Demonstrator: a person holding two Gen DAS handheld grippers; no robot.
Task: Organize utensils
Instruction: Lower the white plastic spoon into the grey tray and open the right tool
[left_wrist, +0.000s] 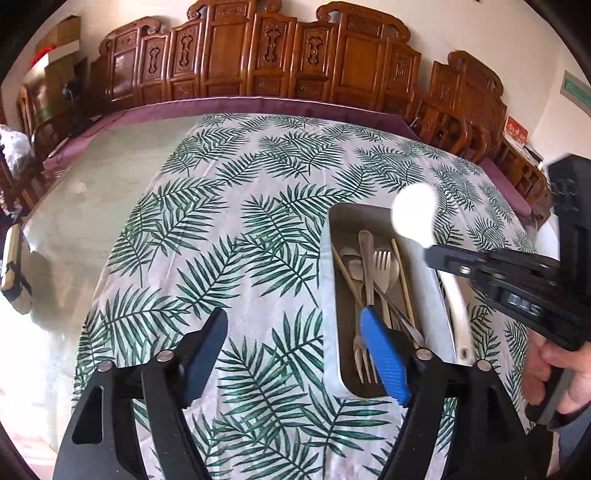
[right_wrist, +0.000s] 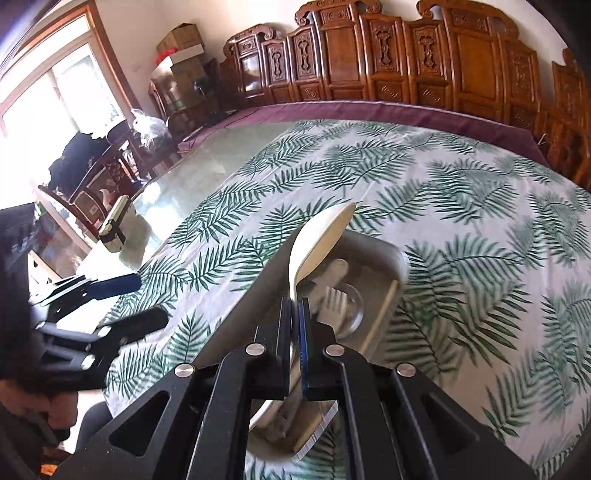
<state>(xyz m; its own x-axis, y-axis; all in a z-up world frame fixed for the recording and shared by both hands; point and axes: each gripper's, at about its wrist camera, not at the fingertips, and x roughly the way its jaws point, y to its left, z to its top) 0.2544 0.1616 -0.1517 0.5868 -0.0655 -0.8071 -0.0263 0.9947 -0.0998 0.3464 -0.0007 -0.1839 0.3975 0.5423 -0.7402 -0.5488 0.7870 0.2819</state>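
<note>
A metal tray lies on the leaf-print cloth and holds forks, spoons and chopsticks. My left gripper is open and empty, with its right finger over the tray's near end. My right gripper is shut on the handle of a white spoon, held above the tray. In the left wrist view the white spoon hangs over the tray's right side, held by my right gripper.
The leaf-print cloth covers part of a glass-topped table. A small box sits at the table's left edge. Carved wooden chairs line the far side. Stacked boxes stand in the far corner.
</note>
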